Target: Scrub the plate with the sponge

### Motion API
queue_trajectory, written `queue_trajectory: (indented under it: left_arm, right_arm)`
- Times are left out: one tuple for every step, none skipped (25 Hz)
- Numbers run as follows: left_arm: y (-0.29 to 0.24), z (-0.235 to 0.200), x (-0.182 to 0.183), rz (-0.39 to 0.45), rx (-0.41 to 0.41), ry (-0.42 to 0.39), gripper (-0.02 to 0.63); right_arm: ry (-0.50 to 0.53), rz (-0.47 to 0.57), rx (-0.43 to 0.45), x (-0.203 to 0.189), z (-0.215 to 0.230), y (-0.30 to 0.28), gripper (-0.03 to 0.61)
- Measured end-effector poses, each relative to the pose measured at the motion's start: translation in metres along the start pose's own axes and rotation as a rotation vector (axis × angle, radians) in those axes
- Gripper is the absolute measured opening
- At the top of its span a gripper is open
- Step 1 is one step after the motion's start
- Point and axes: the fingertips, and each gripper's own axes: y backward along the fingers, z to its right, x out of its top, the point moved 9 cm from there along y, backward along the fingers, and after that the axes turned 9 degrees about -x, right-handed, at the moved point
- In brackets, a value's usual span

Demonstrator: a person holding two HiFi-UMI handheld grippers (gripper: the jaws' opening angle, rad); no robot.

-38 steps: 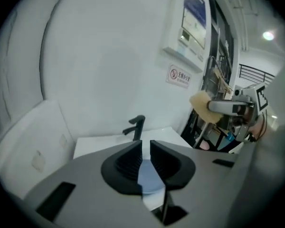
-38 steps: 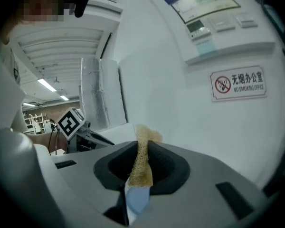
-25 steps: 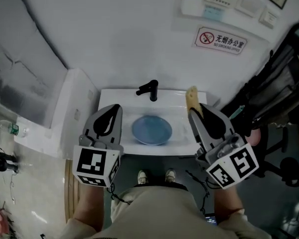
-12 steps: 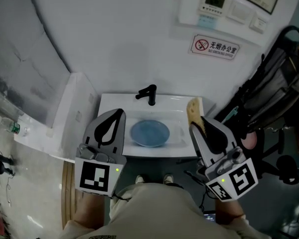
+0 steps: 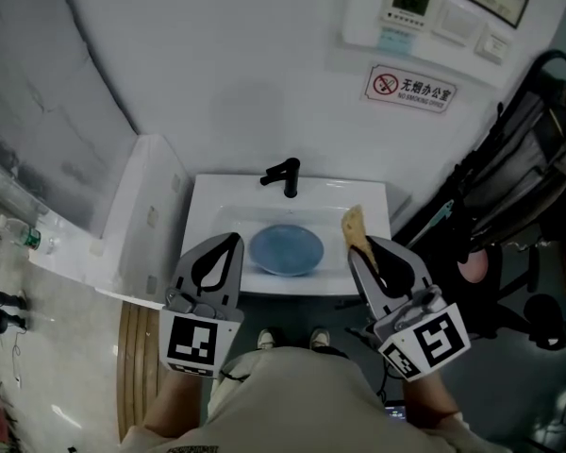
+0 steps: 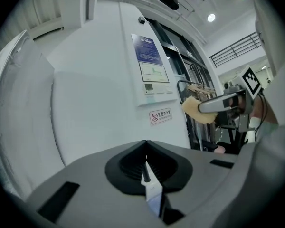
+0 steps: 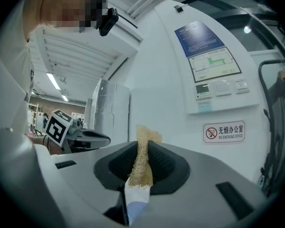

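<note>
A round blue plate lies flat in the white sink, below the black faucet. My right gripper is shut on a thin yellow sponge, which sticks out past its tips over the sink's right front part, just right of the plate. In the right gripper view the sponge stands edge-on between the closed jaws, against the wall. My left gripper hovers at the sink's front left, shut with nothing in it. In the left gripper view its jaws meet, and the sponge shows at right.
A white box-like cabinet adjoins the sink on the left. A no-smoking sign and a control panel hang on the wall behind. Black gear and a chair crowd the right side. The person's shoes stand below the sink.
Both grippers have drawn back toward the person and sit lower in the view. The sponge has shifted left from the sink's right rim to beside the plate.
</note>
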Motion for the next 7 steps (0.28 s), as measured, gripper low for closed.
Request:
queue_trajectory:
  left_arm:
    - [0.0005, -0.0013, -0.0015, -0.005, 0.000, 0.003, 0.006]
    - [0.0005, -0.0028, -0.0022, -0.008, 0.001, 0.003, 0.006]
    - [0.0003, -0.0041, -0.0023, -0.009, 0.001, 0.002, 0.006]
    - [0.0001, -0.0052, -0.0020, -0.008, 0.000, 0.004, 0.006]
    - [-0.0002, -0.0064, -0.0017, -0.005, -0.001, 0.007, 0.006]
    - [-0.0004, -0.0076, -0.0015, -0.003, -0.002, 0.009, 0.006]
    - [-0.0006, -0.0088, -0.0014, -0.002, -0.003, 0.011, 0.006]
  right_arm:
    - [-0.005, -0.003, 0.001, -0.0011, -0.0003, -0.0014, 0.071]
    - [-0.008, -0.005, 0.002, -0.0017, -0.0004, -0.0029, 0.071]
    - [-0.010, -0.006, 0.001, -0.0022, -0.0005, -0.0045, 0.071]
    - [-0.011, -0.007, 0.001, -0.0026, -0.0006, -0.0060, 0.071]
    - [-0.011, -0.008, 0.000, -0.0032, -0.0009, -0.0076, 0.071]
    - [-0.012, -0.009, -0.001, -0.0039, -0.0012, -0.0093, 0.071]
    - [-0.013, -0.011, -0.002, -0.0046, -0.0016, -0.0111, 0.071]
